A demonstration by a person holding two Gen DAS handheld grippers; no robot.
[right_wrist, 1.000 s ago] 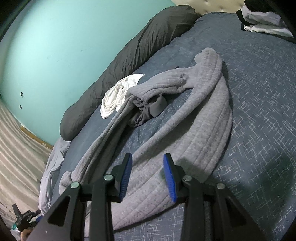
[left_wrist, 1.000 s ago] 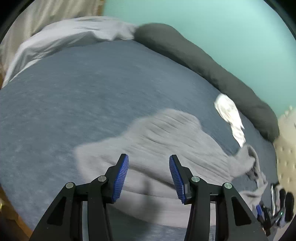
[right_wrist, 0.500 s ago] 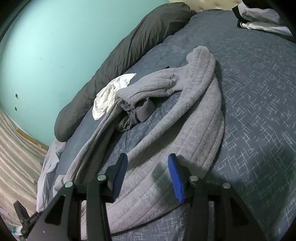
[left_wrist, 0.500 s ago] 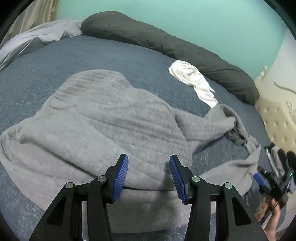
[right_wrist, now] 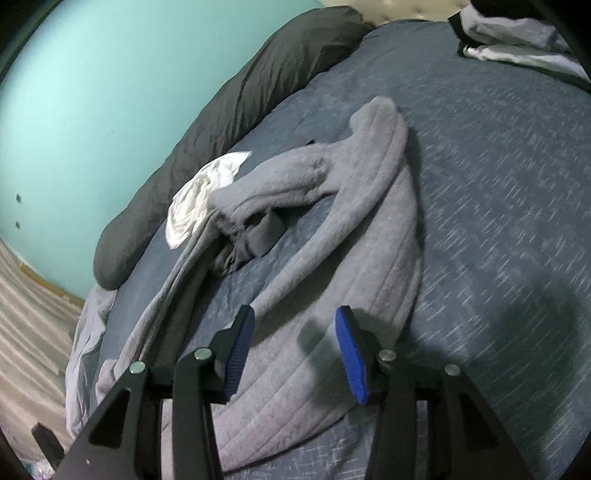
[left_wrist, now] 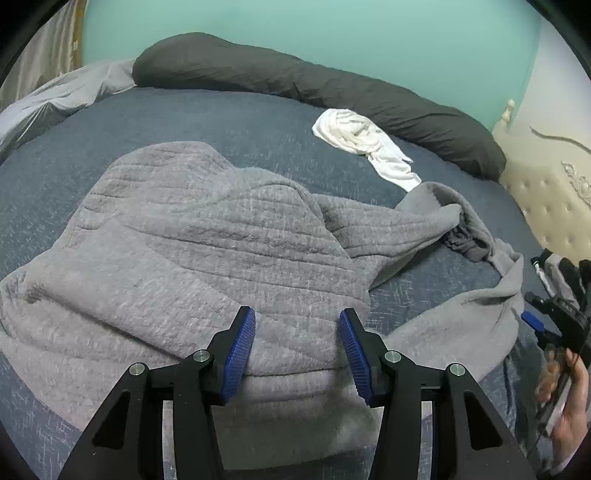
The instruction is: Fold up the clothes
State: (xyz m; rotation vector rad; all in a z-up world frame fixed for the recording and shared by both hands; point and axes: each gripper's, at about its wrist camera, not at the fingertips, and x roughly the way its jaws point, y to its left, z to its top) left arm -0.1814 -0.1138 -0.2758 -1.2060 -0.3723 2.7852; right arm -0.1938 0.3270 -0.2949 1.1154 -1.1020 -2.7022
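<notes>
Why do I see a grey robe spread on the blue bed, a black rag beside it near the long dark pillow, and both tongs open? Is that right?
Nearly. The rag is white, not black, as the left wrist view shows. The rest holds: the grey robe lies on the blue bed, near the long dark pillow, with left tongs and right tongs open.

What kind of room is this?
Most likely a bedroom. A wide bed with a blue-grey cover fills both views, a tufted cream headboard stands at its end, and a long dark bolster pillow lies along the teal wall.
</notes>
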